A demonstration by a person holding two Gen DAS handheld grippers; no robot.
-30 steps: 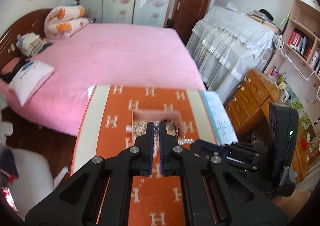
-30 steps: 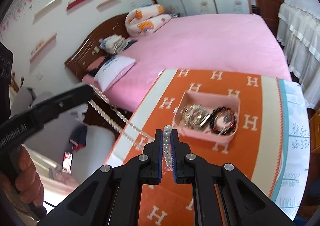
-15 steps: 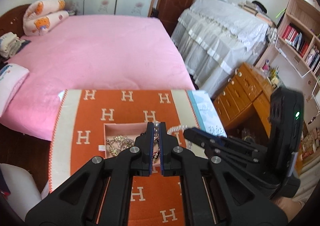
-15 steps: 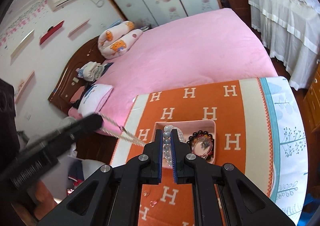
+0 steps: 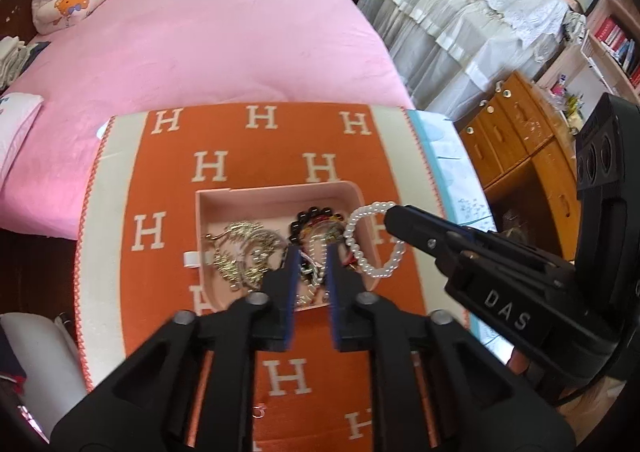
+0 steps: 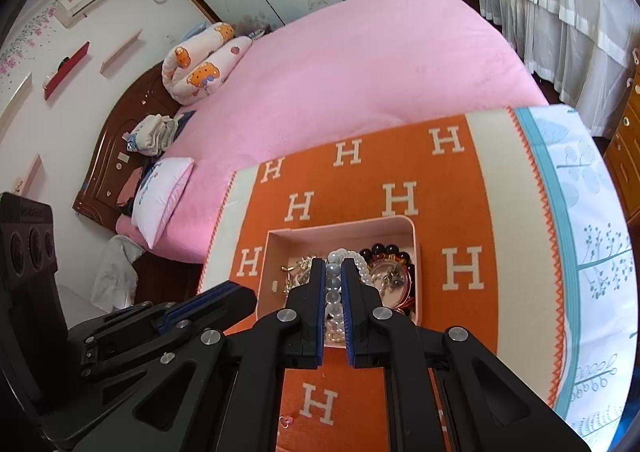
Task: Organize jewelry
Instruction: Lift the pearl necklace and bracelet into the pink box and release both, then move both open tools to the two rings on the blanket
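A pink tray (image 5: 280,192) (image 6: 416,236) sits on the orange H-patterned cloth (image 5: 168,188) (image 6: 472,204). It holds gold jewelry (image 5: 244,248), a dark bead bracelet (image 5: 314,214) (image 6: 386,250) and other pieces. My right gripper (image 6: 335,264) is shut on a white pearl necklace (image 5: 370,240) (image 6: 334,284) and holds it over the tray's right side. It also shows in the left wrist view (image 5: 394,214). My left gripper (image 5: 311,252) is slightly open and empty, just above the tray's front. It also shows in the right wrist view (image 6: 240,294).
A pink bed (image 5: 224,32) (image 6: 360,64) lies beyond the cloth-covered table. A wooden dresser (image 5: 524,140) and shelves stand at the right. A white pillow (image 6: 160,192) and a dark headboard are at the left. A small pink item (image 6: 285,421) lies on the cloth near me.
My left gripper opened and let go of the necklace. Both grippers moved down over the tray, and the necklace now hangs from the right gripper alone.
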